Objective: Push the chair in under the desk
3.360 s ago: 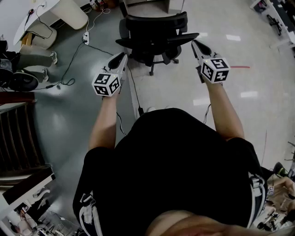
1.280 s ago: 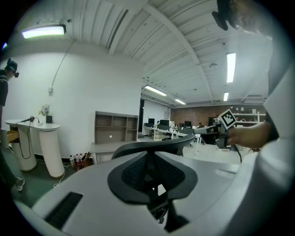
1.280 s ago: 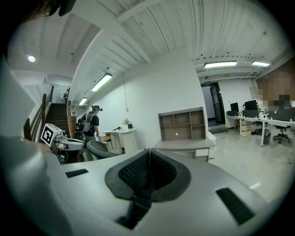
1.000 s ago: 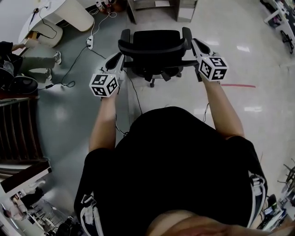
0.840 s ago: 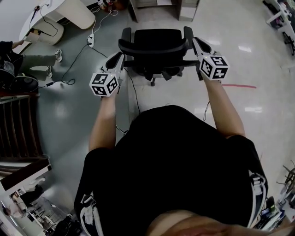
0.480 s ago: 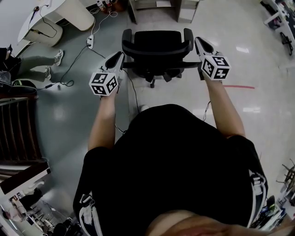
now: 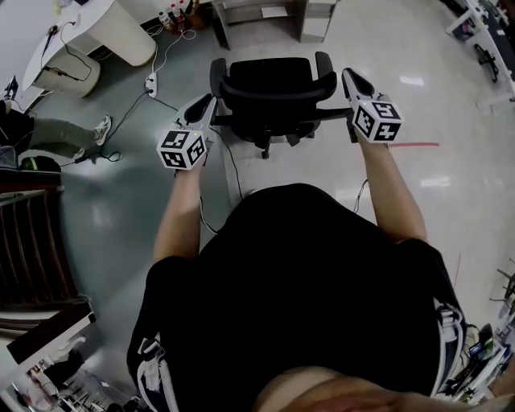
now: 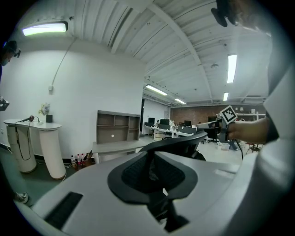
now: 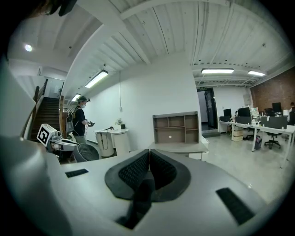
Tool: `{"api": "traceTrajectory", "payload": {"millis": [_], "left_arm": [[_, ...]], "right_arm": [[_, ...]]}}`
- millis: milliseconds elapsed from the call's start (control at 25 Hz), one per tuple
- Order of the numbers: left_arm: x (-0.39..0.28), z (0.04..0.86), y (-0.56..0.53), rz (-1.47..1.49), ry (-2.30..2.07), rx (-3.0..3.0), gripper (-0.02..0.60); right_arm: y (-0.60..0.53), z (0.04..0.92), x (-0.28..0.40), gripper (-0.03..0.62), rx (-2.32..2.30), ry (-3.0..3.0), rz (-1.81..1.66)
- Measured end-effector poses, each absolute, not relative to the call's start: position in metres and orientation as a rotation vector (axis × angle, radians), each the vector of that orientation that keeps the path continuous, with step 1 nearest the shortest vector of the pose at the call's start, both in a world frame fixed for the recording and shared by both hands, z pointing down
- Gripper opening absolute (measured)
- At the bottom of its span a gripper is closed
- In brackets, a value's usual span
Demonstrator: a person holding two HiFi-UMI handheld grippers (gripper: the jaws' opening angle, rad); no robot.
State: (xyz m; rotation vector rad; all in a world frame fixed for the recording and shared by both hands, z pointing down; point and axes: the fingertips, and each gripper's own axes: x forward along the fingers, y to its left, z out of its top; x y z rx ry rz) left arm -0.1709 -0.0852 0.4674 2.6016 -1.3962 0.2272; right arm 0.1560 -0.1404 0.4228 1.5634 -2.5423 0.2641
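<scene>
**A:** Chair position against the frame from 3.4 s back?

**B:** Back then it stood skewed, turned off-axis. Now the chair (image 7: 273, 90) is squared up, with its backrest toward the operator and its seat facing the desk (image 7: 259, 11). Over the last second the desk has come further into the head view and the gap to the chair has narrowed. Judgement: the push is under way but not finished. Pale floor shows between the seat front and the desk, so the seat is not yet under it.

**A:** Condition of the chair?

**B:** Black and upright, with a curved mesh back, two armrests and a castor base showing below.

**A:** Grippers?

**B:** The left gripper (image 7: 208, 100) has its pads closed together with nothing clamped. Its tip sits at the left edge of the backrest, but contact can't be confirmed. The right gripper (image 7: 348, 75) is also closed and empty, just beside the right armrest. In its own view the chair lies off to its left.

**A:** Surroundings?

**B:** A cable (image 7: 233, 165) runs across the floor just behind the base. A power strip (image 7: 150, 81) lies off to the left.
</scene>
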Motion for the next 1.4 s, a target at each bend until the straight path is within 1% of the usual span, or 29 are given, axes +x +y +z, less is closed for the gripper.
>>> {"api": "traceTrajectory", "payload": {"millis": [520,760,960,1080,1120,1200,1240,1400], "left_arm": [[-0.174,0.479,-0.09,0.266,-1.313,2.623,0.054],[-0.164,0.498,-0.085,0.463,-1.24,2.661,0.058],[-0.156,0.517,-0.08,0.634,-1.159,2.675,0.098],[-0.146,0.531,-0.077,0.8,-1.125,2.692,0.144],[-0.144,0.535,-0.077,0.854,-1.115,2.697,0.159],[-0.141,0.544,-0.076,0.954,-1.086,2.712,0.174],[-0.139,0.55,-0.075,1.008,-1.066,2.718,0.184],[-0.135,0.577,-0.071,1.236,-0.981,2.724,0.22]], "right_arm": [[-0.129,0.43,0.181,0.002,1.627,-2.458,0.292],[-0.119,0.454,0.173,0.005,1.458,-2.433,0.314],[-0.108,0.492,0.161,0.056,1.213,-2.379,0.289],[-0.098,0.515,0.152,0.082,1.06,-2.338,0.211],[-0.094,0.524,0.147,0.102,0.994,-2.326,0.188],[-0.084,0.54,0.135,0.182,0.857,-2.287,0.13],[-0.08,0.548,0.13,0.202,0.798,-2.264,0.095],[-0.072,0.568,0.118,0.234,0.657,-2.196,0.01]]}}
